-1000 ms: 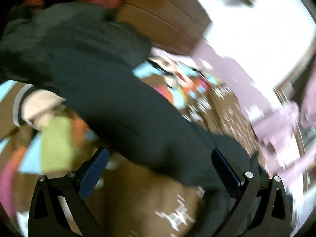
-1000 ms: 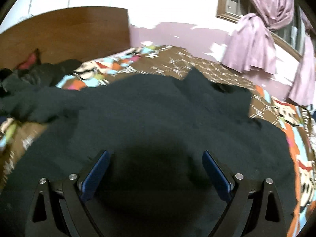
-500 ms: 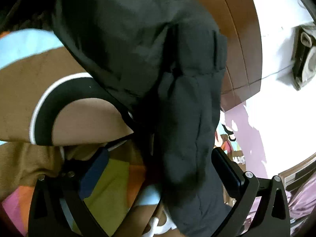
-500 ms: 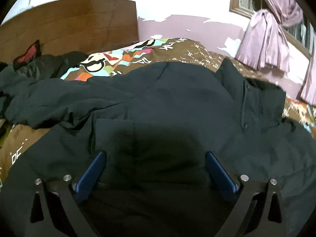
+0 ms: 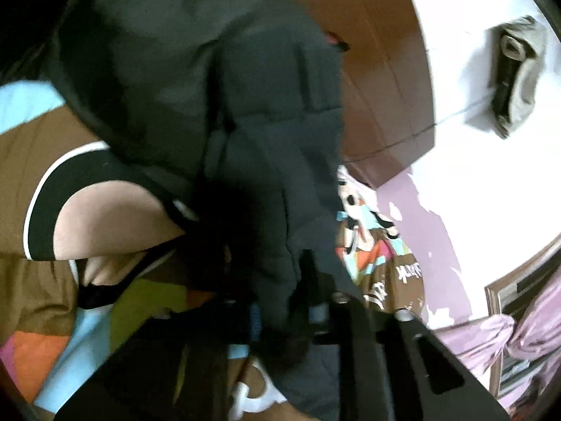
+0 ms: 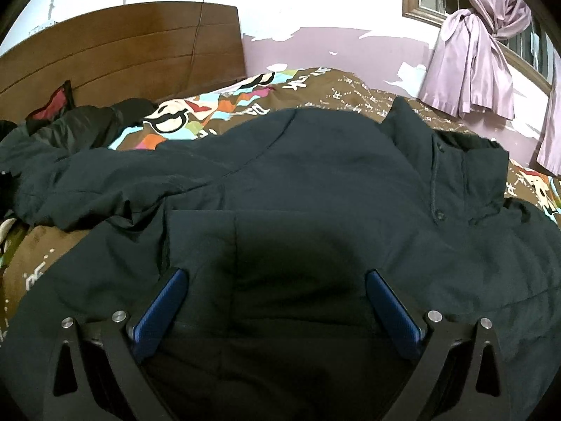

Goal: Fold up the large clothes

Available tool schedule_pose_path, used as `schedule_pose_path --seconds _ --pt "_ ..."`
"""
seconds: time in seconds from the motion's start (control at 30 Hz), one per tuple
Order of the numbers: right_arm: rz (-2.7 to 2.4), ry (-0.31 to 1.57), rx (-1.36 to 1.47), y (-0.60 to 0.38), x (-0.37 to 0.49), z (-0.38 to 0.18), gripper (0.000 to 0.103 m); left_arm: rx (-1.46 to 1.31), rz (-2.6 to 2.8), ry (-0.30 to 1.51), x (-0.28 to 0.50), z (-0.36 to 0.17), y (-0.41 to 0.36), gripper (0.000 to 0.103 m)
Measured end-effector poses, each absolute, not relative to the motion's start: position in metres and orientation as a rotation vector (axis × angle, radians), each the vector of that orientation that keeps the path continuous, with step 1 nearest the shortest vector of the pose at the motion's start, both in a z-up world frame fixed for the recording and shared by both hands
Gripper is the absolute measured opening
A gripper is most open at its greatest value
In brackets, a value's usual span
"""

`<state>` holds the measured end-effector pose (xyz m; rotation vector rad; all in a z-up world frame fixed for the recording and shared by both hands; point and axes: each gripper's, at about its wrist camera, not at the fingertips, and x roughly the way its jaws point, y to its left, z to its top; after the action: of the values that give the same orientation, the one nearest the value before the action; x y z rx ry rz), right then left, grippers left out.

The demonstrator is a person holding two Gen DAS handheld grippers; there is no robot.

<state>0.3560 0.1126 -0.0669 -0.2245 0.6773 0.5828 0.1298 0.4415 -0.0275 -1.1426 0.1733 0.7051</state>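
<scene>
A large dark padded jacket [image 6: 315,189] lies spread on the bed, collar at the right. My right gripper [image 6: 275,287] is open and empty, hovering close over the jacket's body. In the left wrist view the jacket's sleeve [image 5: 252,147] fills the middle and runs down between my fingers. My left gripper [image 5: 284,312] is shut on the sleeve end, which bunches between the jaws. The sleeve also shows at the left of the right wrist view [image 6: 80,182].
The bed has a brown quilt with bright cartoon patches [image 6: 196,119] [image 5: 42,182]. A wooden headboard [image 6: 122,56] stands behind. Purple curtains [image 6: 470,56] hang by a window at the right. Another dark garment [image 6: 84,122] lies by the headboard.
My left gripper has closed on the sleeve, which lay between open fingers half a second ago. My right gripper has drawn back slightly, showing more of the jacket.
</scene>
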Motion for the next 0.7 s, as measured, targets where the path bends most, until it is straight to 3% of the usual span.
schedule_pose_path --seconds 0.37,0.7 --pt "0.594 0.629 -0.037 0.035 0.319 -0.013 0.103 -0.741 0.337 0.111 0.166 0.07 0.349 0.006" --pt "0.437 0.641 0.098 -0.061 0.315 -0.002 0.103 -0.258 -0.124 0.367 0.238 0.1 0.178 0.006"
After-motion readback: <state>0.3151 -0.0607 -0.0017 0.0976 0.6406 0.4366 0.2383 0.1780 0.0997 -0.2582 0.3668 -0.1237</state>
